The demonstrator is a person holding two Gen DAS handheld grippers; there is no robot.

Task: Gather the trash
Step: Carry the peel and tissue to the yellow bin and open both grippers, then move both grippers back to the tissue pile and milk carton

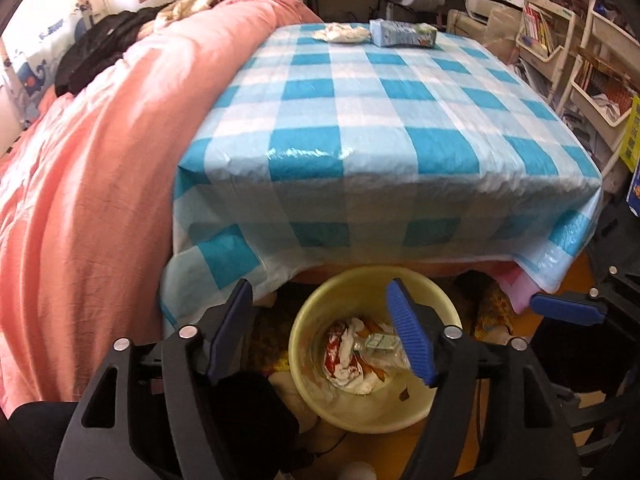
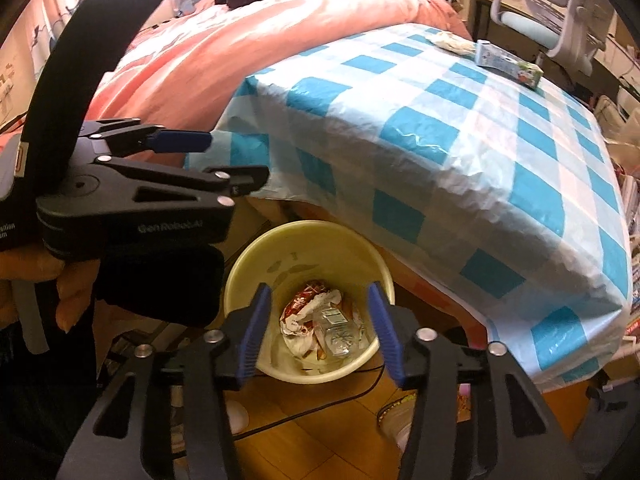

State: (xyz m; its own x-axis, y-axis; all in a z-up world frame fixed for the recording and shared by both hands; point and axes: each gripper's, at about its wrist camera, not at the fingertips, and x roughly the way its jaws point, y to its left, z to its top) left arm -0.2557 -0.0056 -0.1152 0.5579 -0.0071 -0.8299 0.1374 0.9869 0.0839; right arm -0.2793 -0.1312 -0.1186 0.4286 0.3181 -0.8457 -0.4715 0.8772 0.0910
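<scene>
Round cream bin [image 1: 374, 408] on wooden floor, below checked plastic table [image 1: 360, 120]
My left gripper [image 1: 324, 332] and right gripper [image 2: 318, 332] hover spread wide, empty, over crumpled wrappers [image 2: 316, 320] inside; on table's far edge: crumpled white wad [image 1: 341, 33], blue carton [image 1: 402, 33]

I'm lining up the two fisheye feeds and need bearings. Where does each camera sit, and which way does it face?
Left wrist: on the left gripper, open, looking down over the bin at the checkered table; right gripper's tip at right.
Right wrist: on the right gripper, open above the bin; left gripper at left.
Shared: bin, table, blue carton.
</scene>
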